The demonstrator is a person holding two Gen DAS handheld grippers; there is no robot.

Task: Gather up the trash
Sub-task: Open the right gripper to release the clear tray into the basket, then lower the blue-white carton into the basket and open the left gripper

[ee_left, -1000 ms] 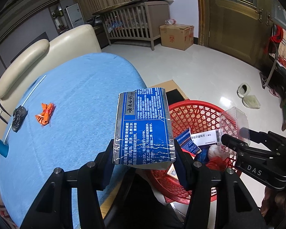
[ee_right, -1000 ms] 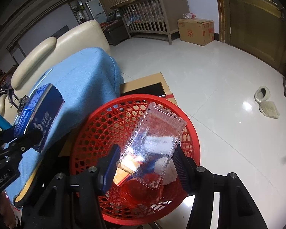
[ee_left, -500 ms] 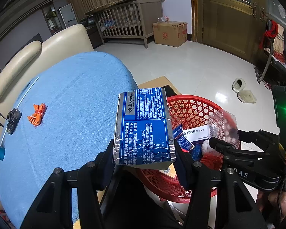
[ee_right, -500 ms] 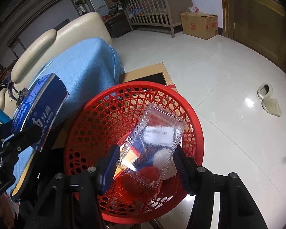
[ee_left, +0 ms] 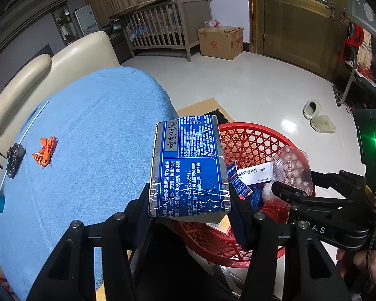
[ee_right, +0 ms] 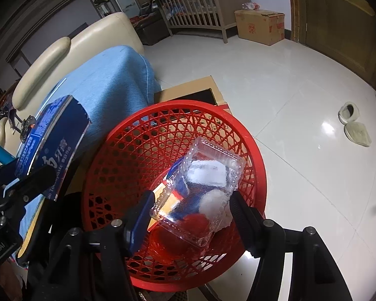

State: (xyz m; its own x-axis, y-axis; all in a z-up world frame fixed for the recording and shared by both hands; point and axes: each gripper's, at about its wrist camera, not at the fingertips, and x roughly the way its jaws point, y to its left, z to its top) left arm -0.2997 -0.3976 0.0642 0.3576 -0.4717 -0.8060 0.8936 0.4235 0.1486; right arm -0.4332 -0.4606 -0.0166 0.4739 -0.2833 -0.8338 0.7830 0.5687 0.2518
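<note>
My left gripper [ee_left: 191,208] is shut on a blue toothpaste box [ee_left: 188,165], held beside the rim of the red mesh basket [ee_left: 253,138]. My right gripper [ee_right: 190,210] holds a clear plastic clamshell [ee_right: 200,188] between its fingers, low inside the red basket [ee_right: 127,150], over cartons and wrappers. The blue box also shows in the right wrist view [ee_right: 50,145]. An orange wrapper [ee_left: 44,150] lies on the blue cloth [ee_left: 92,135].
A black object [ee_left: 14,159] and a thin white rod [ee_left: 25,135] lie on the cloth near a cream sofa [ee_left: 50,67]. Flat cardboard [ee_right: 188,87] lies under the basket. Slippers [ee_left: 318,115], a cardboard box [ee_left: 220,41] and a wooden crib [ee_left: 168,32] stand on the tiled floor.
My right gripper has lowered the clear clamshell deeper into the red basket. My left gripper with the blue box has shifted slightly towards the basket.
</note>
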